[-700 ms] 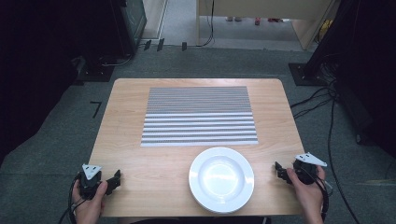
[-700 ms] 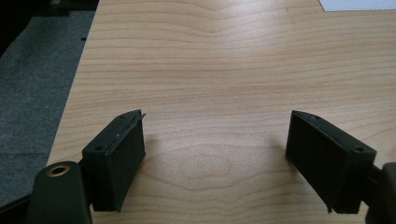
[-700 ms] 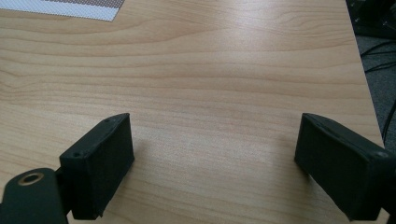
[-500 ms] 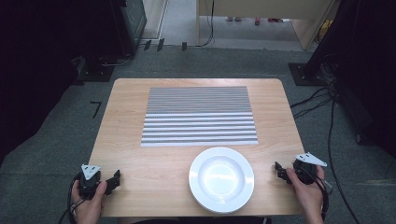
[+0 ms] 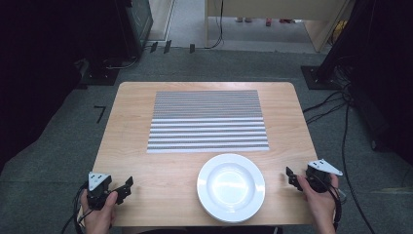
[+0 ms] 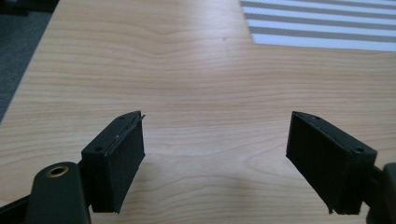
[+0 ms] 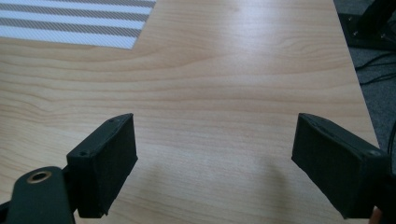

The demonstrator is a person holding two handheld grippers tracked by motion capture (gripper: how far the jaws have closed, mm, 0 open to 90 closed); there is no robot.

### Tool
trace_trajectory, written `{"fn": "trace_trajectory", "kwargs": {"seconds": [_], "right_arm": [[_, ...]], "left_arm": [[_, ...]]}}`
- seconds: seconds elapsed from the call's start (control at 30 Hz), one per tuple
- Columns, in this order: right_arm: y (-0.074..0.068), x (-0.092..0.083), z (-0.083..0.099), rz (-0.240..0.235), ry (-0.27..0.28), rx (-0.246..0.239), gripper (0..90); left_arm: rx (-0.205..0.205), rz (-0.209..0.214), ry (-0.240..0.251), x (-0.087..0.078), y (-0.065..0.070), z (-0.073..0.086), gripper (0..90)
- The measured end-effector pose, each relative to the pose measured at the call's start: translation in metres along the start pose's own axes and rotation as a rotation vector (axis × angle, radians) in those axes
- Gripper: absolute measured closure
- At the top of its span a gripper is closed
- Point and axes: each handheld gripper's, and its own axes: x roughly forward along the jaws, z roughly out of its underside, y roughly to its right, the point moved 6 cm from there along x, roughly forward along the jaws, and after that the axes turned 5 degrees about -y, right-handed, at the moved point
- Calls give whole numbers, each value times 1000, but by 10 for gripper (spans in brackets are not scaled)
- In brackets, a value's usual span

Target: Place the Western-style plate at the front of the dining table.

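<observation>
Plate (image 5: 231, 186) sits at the near table (image 5: 131, 122) edge between left gripper (image 5: 127, 185) and right gripper (image 5: 290, 175), both spread, empty. Risk: a one-sided nudge probably slides it off.

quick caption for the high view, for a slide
Two open hand-held grippers, left gripper and right gripper, rest either side of a white plate below a striped placemat on a wooden table.

Each hand-held gripper (image 5: 127, 186) (image 5: 290, 176) was black, with two padded rectangular jaws, a grey three-cornered top plate and a trailing black cable.
</observation>
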Motion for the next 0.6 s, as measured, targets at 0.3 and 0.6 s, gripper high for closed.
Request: {"fn": "trace_trajectory", "kwargs": {"seconds": [0.3,0.6], "right_arm": [[-15,-9,-8,-22,51,6,143],[-25,-16,-13,-48,78,26,158]], "left_arm": [[33,69,27,-7,35,-3,181],[63,113,40,-9,62,-5,180]]}}
